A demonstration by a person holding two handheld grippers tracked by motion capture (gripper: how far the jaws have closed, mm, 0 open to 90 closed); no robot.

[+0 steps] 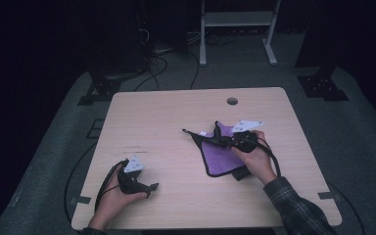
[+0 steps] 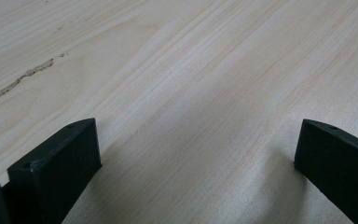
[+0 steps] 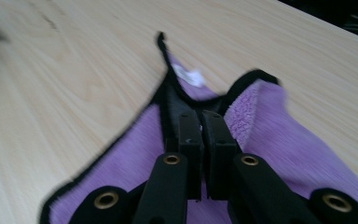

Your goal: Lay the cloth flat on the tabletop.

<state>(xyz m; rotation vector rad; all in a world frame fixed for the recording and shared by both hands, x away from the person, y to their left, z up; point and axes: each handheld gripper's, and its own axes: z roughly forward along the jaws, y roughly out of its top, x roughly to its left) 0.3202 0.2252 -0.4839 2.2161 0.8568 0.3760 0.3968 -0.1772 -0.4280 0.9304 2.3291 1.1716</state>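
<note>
Your right gripper (image 3: 200, 140), jaws pinched on the black hem of the purple microfibre cloth (image 1: 220, 156) at mid-table, risks losing that thin edge if pulled sharply. Your left gripper (image 2: 191, 154) rests spread on the bare table (image 1: 166, 117), so nothing anchors the cloth.

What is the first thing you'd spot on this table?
The purple cloth with black edging, right of the middle of the wooden table. The right gripper has its jaws shut on the cloth's black edge, lifting a fold. The left gripper rests open near the table's front left, jaws wide over bare wood.
</note>
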